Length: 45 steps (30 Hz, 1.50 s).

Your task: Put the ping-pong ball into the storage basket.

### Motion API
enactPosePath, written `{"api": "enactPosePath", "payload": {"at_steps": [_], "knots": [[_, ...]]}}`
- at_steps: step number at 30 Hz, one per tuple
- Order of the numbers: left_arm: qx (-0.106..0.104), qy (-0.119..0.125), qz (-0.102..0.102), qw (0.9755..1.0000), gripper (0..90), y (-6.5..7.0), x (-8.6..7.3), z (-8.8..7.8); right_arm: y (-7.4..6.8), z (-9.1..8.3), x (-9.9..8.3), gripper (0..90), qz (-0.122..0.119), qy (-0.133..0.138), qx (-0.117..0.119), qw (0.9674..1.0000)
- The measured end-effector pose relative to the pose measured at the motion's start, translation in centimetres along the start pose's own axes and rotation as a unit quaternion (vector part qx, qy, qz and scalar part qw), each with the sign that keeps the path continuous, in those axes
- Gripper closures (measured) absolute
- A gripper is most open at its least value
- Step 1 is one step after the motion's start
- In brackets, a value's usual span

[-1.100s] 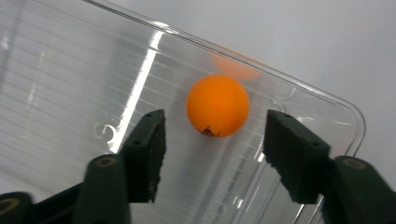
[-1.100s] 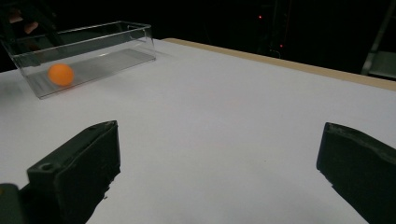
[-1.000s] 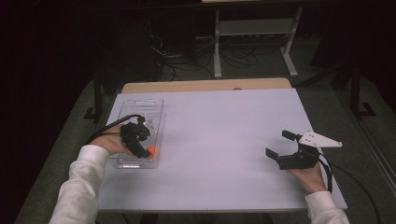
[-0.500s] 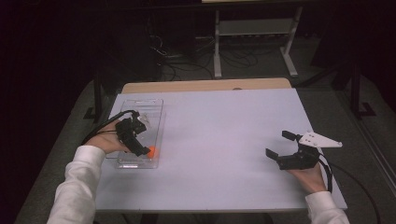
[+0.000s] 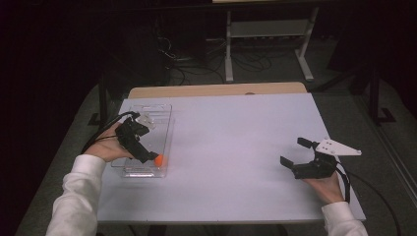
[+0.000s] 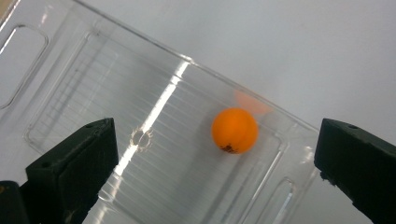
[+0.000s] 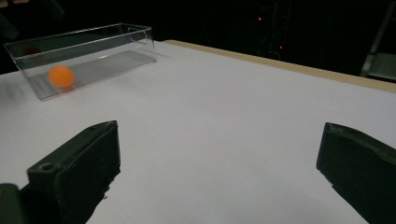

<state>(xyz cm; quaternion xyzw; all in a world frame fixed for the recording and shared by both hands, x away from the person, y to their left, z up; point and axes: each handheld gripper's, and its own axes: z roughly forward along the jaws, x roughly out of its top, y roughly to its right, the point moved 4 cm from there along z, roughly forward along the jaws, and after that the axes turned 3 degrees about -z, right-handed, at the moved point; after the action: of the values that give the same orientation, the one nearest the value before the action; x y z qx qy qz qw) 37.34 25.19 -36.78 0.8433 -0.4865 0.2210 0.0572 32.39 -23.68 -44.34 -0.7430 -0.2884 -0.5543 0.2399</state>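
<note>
Over the tray (image 5: 164, 115), our left gripper (image 5: 150, 156) has just been opening and now stands spread, nothing between its jaws; the ball (image 6: 234, 130) lies inside. We judge the drop finished; next, withdraw. Our right gripper (image 5: 295, 157) waits spread on the worktop (image 5: 236, 147).

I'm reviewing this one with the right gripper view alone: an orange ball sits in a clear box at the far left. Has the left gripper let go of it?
Observer: Yes. In the left gripper view the left gripper has just been opening; its fingers stand wide apart, and the orange ball lies free on the floor of the clear box.
Operator: Where is that gripper relative to the box?
Observer: The high view shows it over the box's near end, pointing down at the ball.
Operator: Anything else in the box?
Observer: No, the ball is alone on the ribbed floor.
</note>
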Motion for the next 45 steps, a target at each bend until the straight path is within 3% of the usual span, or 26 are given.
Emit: {"api": "enactPosePath", "payload": {"at_steps": [9,17,23,37,45], "knots": [[0.001,0.022,0.004,0.9998,0.0,0.8,-0.3,-1.1,0.1,-0.1,0.0,0.0,0.001,0.002,-0.002,1.0],[0.002,0.058,0.0,0.9983,0.0,1.2,-1.0,-2.1,0.0,-0.2,0.1,0.0,0.002,0.003,-0.003,1.0],[-0.002,0.087,-0.018,0.9961,0.0,1.1,-1.6,-2.1,0.0,-0.2,0.1,0.0,0.0,0.003,-0.003,1.0],[0.0,0.127,-0.028,0.9916,0.0,1.5,-3.1,-2.0,0.0,-0.2,0.0,0.0,0.0,0.002,-0.003,1.0],[0.005,0.159,-0.045,0.9862,0.0,1.8,-4.1,-2.2,0.0,-0.2,0.0,0.0,0.0,0.0,-0.003,1.0]]}}
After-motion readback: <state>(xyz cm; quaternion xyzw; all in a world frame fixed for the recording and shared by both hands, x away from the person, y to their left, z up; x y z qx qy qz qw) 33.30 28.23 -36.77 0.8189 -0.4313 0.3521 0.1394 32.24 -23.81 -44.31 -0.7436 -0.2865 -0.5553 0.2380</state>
